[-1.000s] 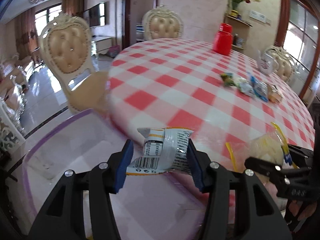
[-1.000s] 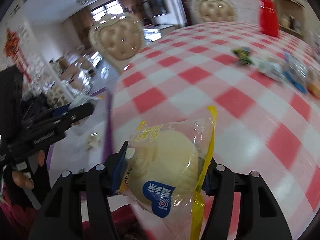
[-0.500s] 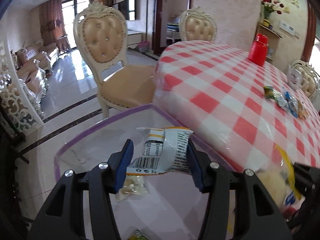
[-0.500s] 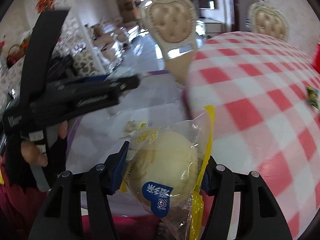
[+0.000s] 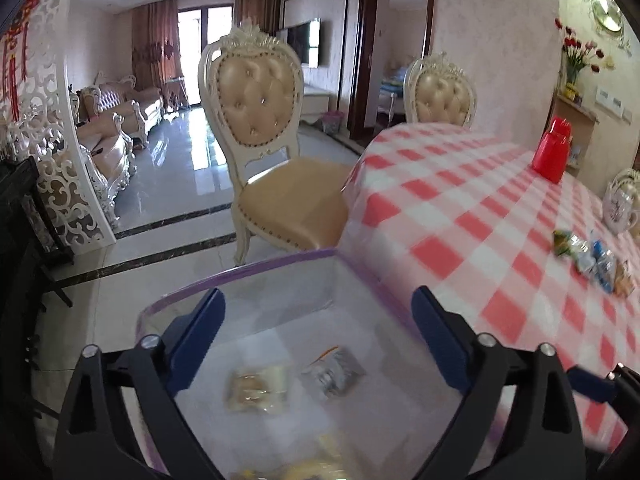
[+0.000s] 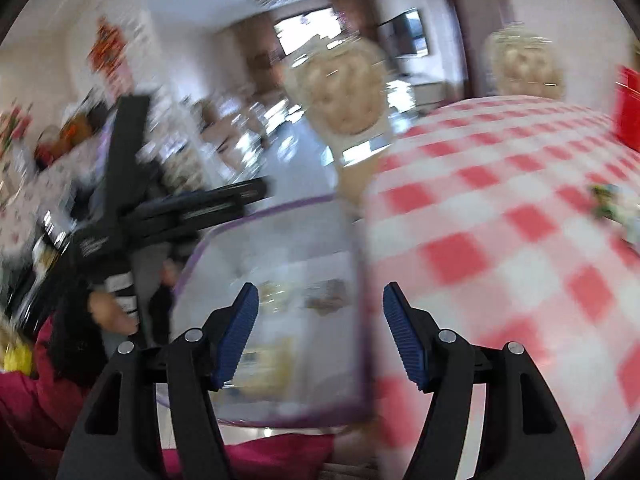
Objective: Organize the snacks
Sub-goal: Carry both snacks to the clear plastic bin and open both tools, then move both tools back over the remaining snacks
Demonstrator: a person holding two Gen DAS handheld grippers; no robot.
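A clear plastic bin with a purple rim (image 5: 256, 266) sits beside the table's near edge; it also shows in the right wrist view (image 6: 280, 206). Inside lie a silver snack packet (image 5: 334, 372), a pale cracker packet (image 5: 256, 394) and a yellow bun packet (image 5: 308, 470) at the bottom. My left gripper (image 5: 316, 322) is open and empty above the bin. My right gripper (image 6: 320, 322) is open and empty over the bin's right side. Several snacks (image 5: 592, 256) lie on the checked tablecloth at the far right.
A red-and-white checked round table (image 5: 480, 208) carries a red container (image 5: 554, 156) and a white teapot (image 5: 620, 206). A cream padded chair (image 5: 272, 152) stands left of the table, another (image 5: 440, 92) behind it. The left gripper's body (image 6: 160, 208) shows in the right wrist view.
Both grippers have opened and let go of their packets, which now lie in the bin. Both cameras have swung further left over the bin.
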